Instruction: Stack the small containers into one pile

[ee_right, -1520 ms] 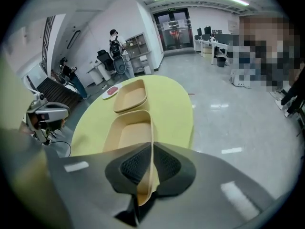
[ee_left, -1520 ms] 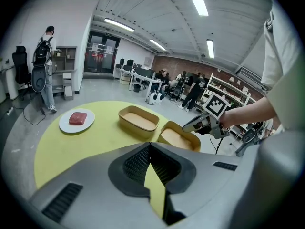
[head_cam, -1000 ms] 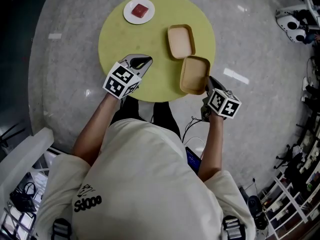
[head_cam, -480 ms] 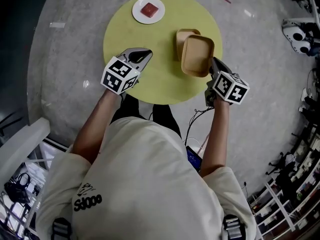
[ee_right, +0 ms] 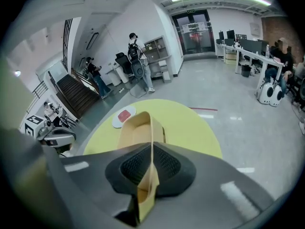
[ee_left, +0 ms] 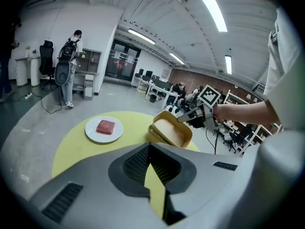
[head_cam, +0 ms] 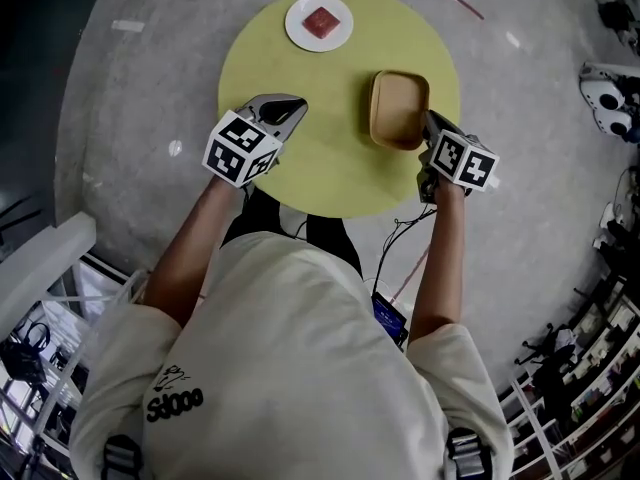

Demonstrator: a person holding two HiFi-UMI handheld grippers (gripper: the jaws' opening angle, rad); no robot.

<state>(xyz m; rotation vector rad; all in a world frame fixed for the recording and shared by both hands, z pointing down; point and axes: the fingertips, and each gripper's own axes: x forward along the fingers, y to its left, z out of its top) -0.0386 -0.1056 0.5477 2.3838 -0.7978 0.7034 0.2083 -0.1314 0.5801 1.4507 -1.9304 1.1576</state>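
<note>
Two tan small containers are on the round yellow table [head_cam: 330, 168]. My right gripper [head_cam: 428, 126] is shut on the near rim of the upper container [head_cam: 399, 106] and holds it tilted, directly over the lower container [ee_left: 153, 135]. From the head view the lower one is almost wholly hidden. In the right gripper view the container's wall [ee_right: 148, 175] is pinched between the jaws of my right gripper [ee_right: 151, 149]. My left gripper [head_cam: 288, 111] hovers over the table's left part, shut and empty. In the left gripper view my left gripper [ee_left: 151, 149] points towards the pair.
A white plate [head_cam: 319, 22] with a red block on it stands at the table's far edge. The table is small, with grey floor all round. Cables hang by my legs [head_cam: 395, 243]. People, desks and chairs are far off in the room.
My right gripper has carried its container from the table's near right edge forward and over the other container. The left gripper has stayed where it was.
</note>
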